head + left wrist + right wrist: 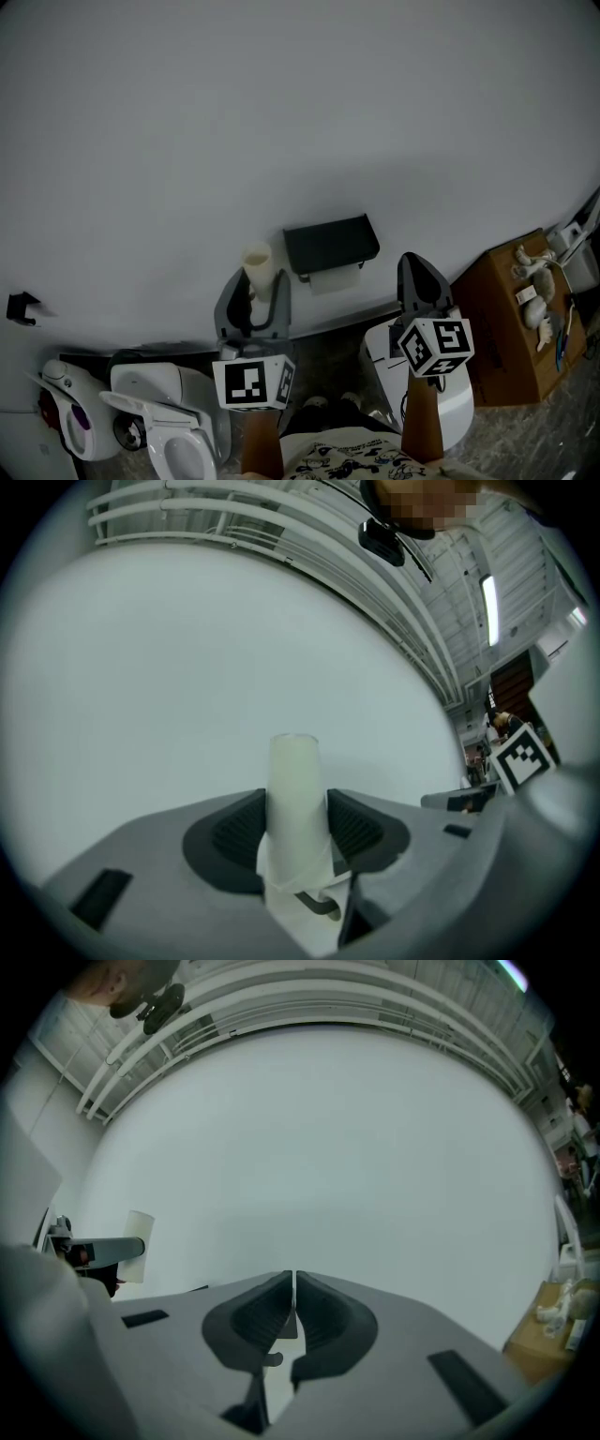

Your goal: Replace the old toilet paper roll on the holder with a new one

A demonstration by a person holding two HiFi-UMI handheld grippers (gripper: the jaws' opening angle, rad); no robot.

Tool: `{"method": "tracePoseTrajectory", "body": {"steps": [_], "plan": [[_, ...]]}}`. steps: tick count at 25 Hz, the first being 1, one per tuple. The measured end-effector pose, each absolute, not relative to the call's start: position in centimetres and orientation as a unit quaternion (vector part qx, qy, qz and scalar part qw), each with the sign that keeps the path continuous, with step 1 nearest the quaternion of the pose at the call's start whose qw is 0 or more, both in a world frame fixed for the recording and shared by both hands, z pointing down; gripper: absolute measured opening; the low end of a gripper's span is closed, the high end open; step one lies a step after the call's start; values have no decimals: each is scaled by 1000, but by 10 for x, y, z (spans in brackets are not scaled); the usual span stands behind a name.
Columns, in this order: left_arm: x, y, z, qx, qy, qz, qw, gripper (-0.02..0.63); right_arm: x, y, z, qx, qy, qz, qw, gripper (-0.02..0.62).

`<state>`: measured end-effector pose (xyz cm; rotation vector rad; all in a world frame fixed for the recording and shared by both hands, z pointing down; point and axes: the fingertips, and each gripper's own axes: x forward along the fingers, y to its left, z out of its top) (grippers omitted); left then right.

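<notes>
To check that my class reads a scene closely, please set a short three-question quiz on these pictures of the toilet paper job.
1. True or false: the right gripper is shut with nothing between its jaws.
2. What does the left gripper hold? A) a nearly used-up toilet paper roll B) a full new roll C) nothing
3. Fill in: in the head view, the black holder is mounted on the ____.
Key: 1 true; 2 A; 3 wall.
</notes>
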<state>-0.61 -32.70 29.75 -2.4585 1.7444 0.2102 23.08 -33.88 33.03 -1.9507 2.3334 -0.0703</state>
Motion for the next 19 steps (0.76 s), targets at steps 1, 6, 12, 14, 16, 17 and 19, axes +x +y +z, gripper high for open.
{"method": "tracePoseTrajectory", "body": {"steps": [1, 6, 12, 14, 16, 17, 19], "plan": [[-6, -327, 297, -812, 577, 69, 61, 206, 230, -339, 330, -640, 767, -22, 49, 28], [-7, -330, 299, -811, 579, 66, 61, 206, 229, -342, 330, -637, 769, -22, 48, 29], [-6, -335, 303, -810, 580, 64, 56, 206, 228, -346, 332, -636, 770, -23, 47, 28], [-7, -336, 302, -810, 581, 65, 56, 206, 227, -347, 333, -636, 770, -23, 45, 29], [-7, -336, 302, -809, 581, 65, 56, 206, 226, -347, 333, -635, 771, -22, 43, 28], [-7, -337, 302, -809, 581, 65, 56, 206, 226, -347, 333, -635, 771, -22, 42, 29], [-7, -337, 303, -809, 581, 65, 55, 206, 225, -347, 334, -635, 771, -20, 41, 29]]}}
